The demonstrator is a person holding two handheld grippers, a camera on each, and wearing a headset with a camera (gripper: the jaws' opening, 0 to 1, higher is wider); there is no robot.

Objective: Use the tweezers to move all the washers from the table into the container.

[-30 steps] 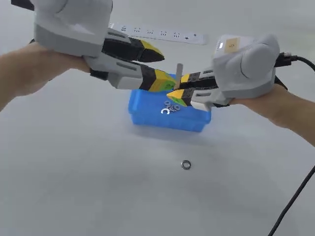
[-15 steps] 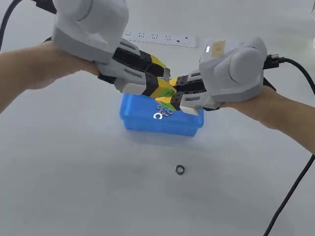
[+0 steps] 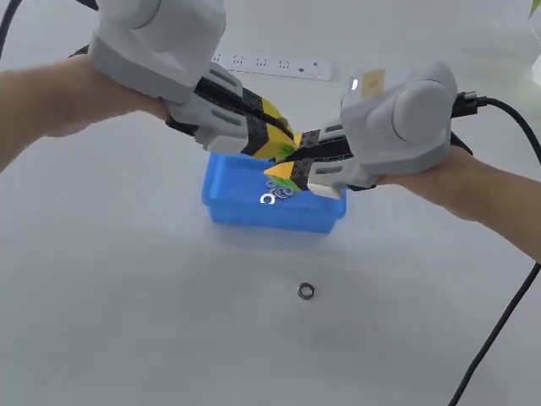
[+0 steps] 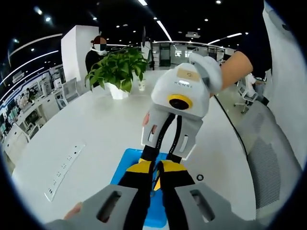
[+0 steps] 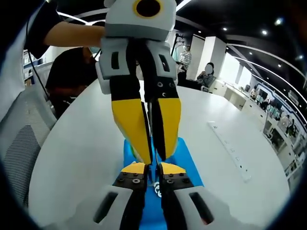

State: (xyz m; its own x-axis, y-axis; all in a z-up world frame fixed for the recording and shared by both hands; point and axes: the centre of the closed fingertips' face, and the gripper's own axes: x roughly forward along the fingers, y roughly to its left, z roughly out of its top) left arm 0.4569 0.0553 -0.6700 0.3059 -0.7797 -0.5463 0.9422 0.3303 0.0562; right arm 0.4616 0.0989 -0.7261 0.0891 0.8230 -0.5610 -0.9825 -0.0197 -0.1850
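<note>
In the head view I saw the left gripper slanting in from 10 o'clock and the right gripper from 3 o'clock, their tips meeting over the blue container. Several washers lay inside it, and one loose washer sat on the table at the container's 6 o'clock, well apart. In the left gripper view my jaws stood almost together. In the right gripper view both pairs of jaws pinched a thin grey strip, the tweezers, above the container
</note>
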